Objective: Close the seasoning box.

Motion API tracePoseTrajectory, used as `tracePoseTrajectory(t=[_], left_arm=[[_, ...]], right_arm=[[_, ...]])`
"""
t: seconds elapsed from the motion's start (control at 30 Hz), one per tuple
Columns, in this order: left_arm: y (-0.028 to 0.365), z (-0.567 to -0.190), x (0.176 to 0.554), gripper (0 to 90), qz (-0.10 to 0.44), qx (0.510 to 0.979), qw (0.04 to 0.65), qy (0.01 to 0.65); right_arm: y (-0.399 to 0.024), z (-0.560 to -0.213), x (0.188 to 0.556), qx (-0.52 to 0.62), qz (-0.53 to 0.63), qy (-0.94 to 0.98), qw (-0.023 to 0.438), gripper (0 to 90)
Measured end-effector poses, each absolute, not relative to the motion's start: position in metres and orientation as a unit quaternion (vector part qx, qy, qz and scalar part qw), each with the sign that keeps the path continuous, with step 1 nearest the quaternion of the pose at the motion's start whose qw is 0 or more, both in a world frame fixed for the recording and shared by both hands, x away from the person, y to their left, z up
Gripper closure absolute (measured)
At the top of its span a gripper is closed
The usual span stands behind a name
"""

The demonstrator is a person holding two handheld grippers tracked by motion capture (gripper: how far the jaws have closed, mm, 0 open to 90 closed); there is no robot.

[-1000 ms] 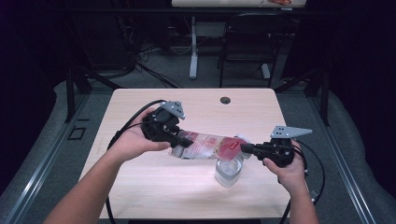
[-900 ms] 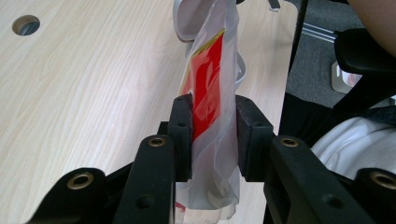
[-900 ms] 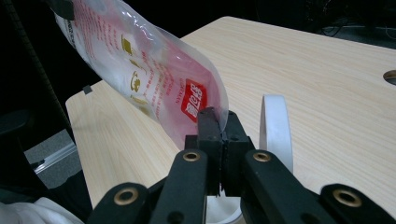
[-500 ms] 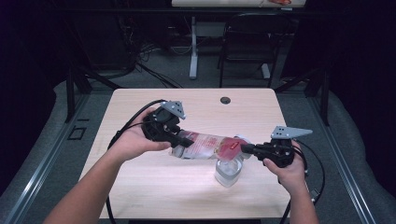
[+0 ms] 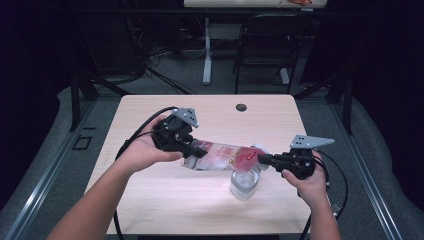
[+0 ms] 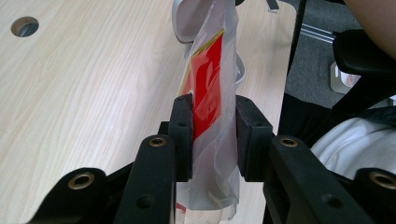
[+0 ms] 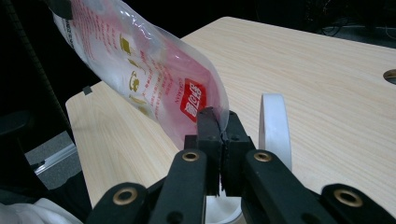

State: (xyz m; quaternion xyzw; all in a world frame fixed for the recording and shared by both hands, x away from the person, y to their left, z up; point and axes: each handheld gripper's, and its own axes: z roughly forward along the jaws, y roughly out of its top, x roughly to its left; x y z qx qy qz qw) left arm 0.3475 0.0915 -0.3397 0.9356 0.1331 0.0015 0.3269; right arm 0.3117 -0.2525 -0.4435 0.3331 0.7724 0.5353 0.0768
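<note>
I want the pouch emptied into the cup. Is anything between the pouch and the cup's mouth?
Nothing visible. The pouch hangs between the left gripper and the right gripper, its right end just above the open cup.

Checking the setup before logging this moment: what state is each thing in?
Bag: held off the table between both grippers, lying roughly level.
Left gripper: shut on bag's end.
Right gripper: shut on bag's other end.
Cup: upright on table, under the bag's right end.
</note>
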Motion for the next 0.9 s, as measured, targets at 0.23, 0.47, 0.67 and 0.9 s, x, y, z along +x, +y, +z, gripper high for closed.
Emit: tracePoseTrajectory(t=[0.23,0.47,0.67,0.9], left_arm=[[0.0914,-0.3396,0.3473,71.5,0.001,0.936,0.327,0.133],[0.0915,-0.3397,0.3475,71.5,0.000,0.935,0.328,0.133],[0.0915,-0.3396,0.3475,71.4,-0.001,0.935,0.328,0.133],[0.0914,-0.3394,0.3476,71.5,0.000,0.935,0.328,0.132]], right_arm=[[-0.2523,-0.4440,0.3119,0.333,0.535,0.773,0.076,89.0],[-0.2523,-0.4442,0.3122,0.332,0.533,0.774,0.076,89.0],[-0.2519,-0.4447,0.3125,0.333,0.532,0.775,0.076,88.8],[-0.2512,-0.4452,0.3127,0.333,0.532,0.775,0.075,88.8]])
